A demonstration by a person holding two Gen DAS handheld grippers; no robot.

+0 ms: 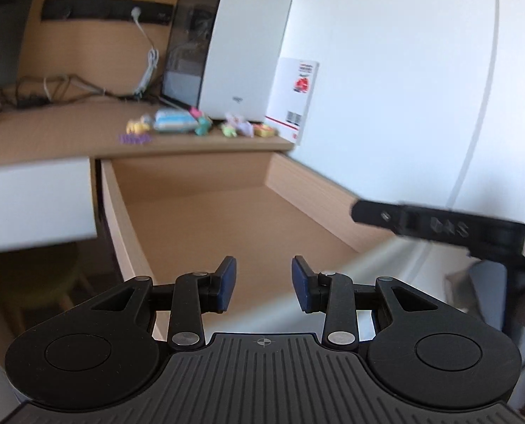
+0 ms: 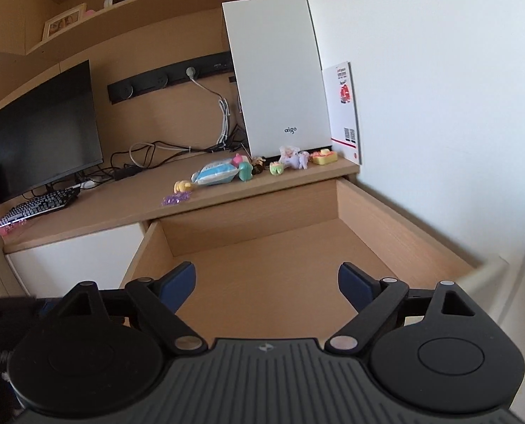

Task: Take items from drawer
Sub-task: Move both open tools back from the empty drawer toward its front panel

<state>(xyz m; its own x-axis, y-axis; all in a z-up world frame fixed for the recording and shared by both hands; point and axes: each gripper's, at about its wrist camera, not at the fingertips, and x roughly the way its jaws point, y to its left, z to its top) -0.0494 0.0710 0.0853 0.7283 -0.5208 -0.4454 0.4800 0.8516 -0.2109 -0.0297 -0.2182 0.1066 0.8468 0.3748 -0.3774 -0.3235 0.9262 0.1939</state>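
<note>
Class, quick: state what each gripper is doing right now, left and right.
Left gripper: open, nothing between its fingers.
Right gripper: open wide, nothing between its fingers, above the drawer.

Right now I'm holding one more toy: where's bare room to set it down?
Desktop between the keyboard and purple clip is bare. The drawer floor looks bare too. The toy row before the white case is crowded.

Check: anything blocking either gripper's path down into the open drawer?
Nothing visible does. The drawer is open and looks empty; left gripper and right gripper, jaws apart and holding nothing, face it directly. The small toys sit on the desktop.
</note>
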